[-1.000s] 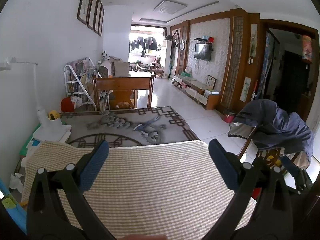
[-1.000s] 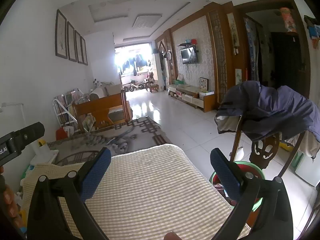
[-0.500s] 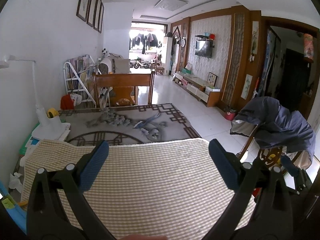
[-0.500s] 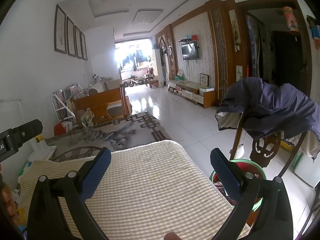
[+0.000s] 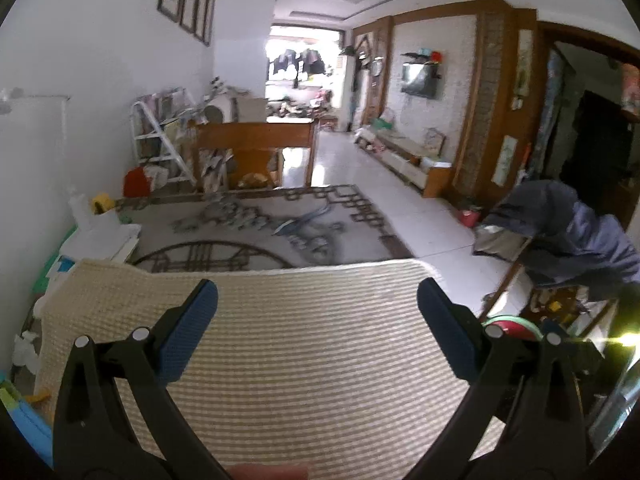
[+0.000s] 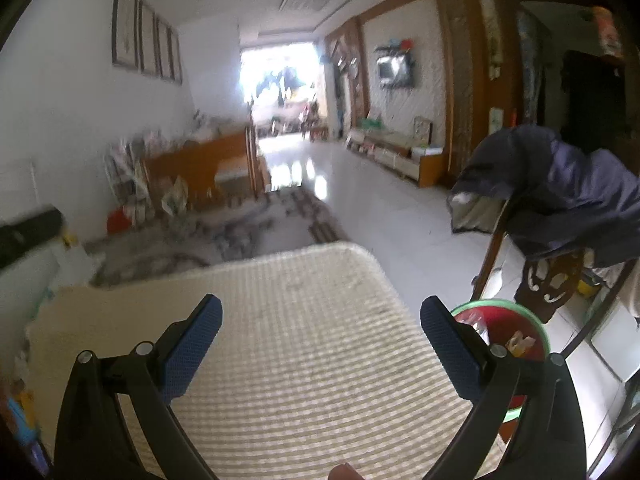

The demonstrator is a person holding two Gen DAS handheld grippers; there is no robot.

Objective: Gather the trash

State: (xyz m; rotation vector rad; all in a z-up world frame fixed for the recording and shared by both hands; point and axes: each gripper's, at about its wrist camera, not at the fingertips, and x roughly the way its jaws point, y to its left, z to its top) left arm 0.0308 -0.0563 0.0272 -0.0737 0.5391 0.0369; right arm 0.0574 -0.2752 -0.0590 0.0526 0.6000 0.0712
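Checked tablecloth (image 5: pixel 320 360) beneath two wide-spread grippers

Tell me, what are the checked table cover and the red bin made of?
The checked table cover looks like woven cloth, matte, with a ribbed weave and soft rounded corner. The red bin is probably plastic: smooth, slightly shiny, with a green rim.

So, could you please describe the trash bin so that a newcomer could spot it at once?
Start at the checked tablecloth and go to its right edge. On the floor below the chair draped with a dark jacket stands the bin: round, red inside, with a green rim.
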